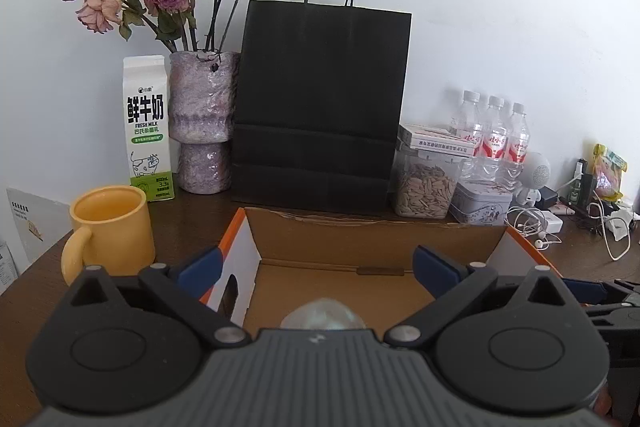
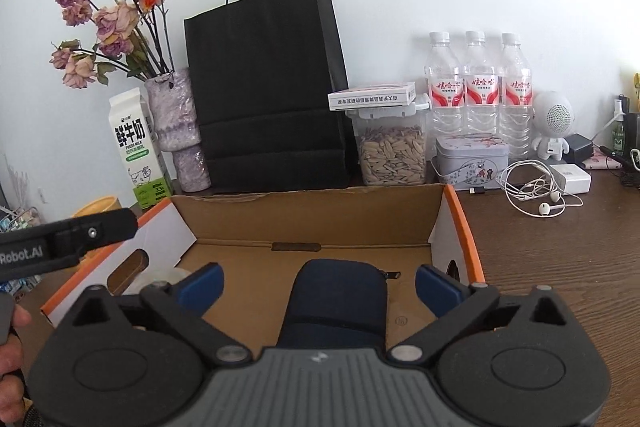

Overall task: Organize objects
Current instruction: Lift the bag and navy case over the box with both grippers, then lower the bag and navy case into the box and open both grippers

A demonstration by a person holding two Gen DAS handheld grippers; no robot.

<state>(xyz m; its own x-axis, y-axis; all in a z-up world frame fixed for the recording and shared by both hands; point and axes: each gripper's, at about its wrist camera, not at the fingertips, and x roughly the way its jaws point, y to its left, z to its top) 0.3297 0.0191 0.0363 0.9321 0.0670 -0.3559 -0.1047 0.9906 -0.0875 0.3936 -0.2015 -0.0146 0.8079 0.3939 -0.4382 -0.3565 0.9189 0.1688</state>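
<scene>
Two black linkage grippers, left gripper (image 1: pixel 316 267) and right gripper (image 2: pixel 319 285), with blue pads (image 2: pixel 436 289), silver pivot screws, ribbed grey housings.

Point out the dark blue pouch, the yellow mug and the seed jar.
dark blue pouch (image 2: pixel 340 299): right wrist view, middle of its top face.
yellow mug (image 1: pixel 114 231): left wrist view, outer wall.
seed jar (image 2: pixel 392 155): right wrist view, clear front wall.

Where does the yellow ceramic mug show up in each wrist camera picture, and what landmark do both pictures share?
Left wrist view: the yellow ceramic mug stands in full view at left, in front of the milk carton.
Right wrist view: only a sliver of its rim shows at far left, behind the left gripper's black finger.
Shared landmark: the black paper bag behind the open cardboard box.
</scene>
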